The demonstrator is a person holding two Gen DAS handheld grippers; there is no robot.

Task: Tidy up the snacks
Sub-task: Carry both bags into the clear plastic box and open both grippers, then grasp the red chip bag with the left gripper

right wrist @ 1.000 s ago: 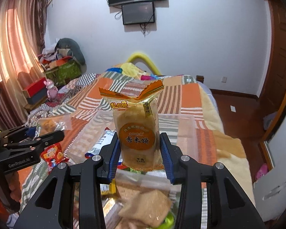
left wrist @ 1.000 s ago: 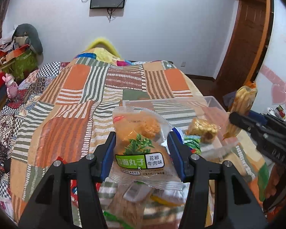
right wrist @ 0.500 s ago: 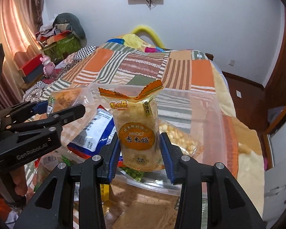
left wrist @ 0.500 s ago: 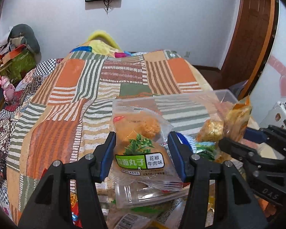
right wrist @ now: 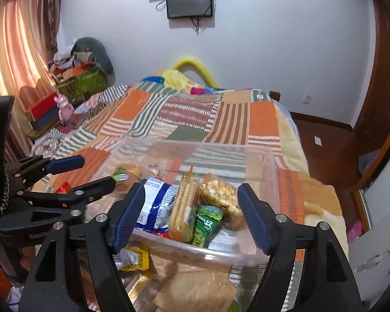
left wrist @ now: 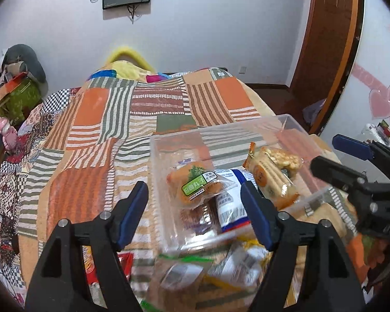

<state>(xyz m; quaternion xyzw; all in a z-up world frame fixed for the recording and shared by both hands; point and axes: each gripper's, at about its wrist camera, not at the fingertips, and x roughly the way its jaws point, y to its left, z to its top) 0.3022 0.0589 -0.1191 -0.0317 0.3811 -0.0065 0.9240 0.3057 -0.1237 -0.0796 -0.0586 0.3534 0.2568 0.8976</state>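
From your left wrist camera, your left gripper (left wrist: 195, 202) has its jaws apart and opening, its blue pads (left wrist: 132, 213) pressing on nothing; the clear plastic bin (left wrist: 221, 130) shows between them. Inside that bin the meatball packet with the green label (left wrist: 195, 184) lies tilted on a blue-and-white packet (left wrist: 228, 202), free of your fingers. Just to its right the orange rice-cracker pack (left wrist: 273, 176) rests on its side in the same bin. Your right gripper (left wrist: 335, 156) reaches in from the right edge of the view, over the bin's right side, with its two fingers spread. Loose packets (left wrist: 221, 273) lie blurred on the patchwork bedspread (left wrist: 91, 130) in front of the bin's near wall. From your right wrist camera, your right gripper (right wrist: 191, 215) also stands with jaws apart and opening, clamped on nothing. Past its pads the rice-cracker pack (right wrist: 184, 208) leans on edge in the bin (right wrist: 221, 254), touching the blue-and-white packet (right wrist: 158, 202) on its left and a green packet (right wrist: 208, 223) on its right, with a bag of pale puffed pieces (right wrist: 218, 192) just behind. Your left gripper (right wrist: 91, 171) comes in from the left with fingers parted, above the bin's left end. More packets (right wrist: 195, 286) lie outside the bin, below its near wall.
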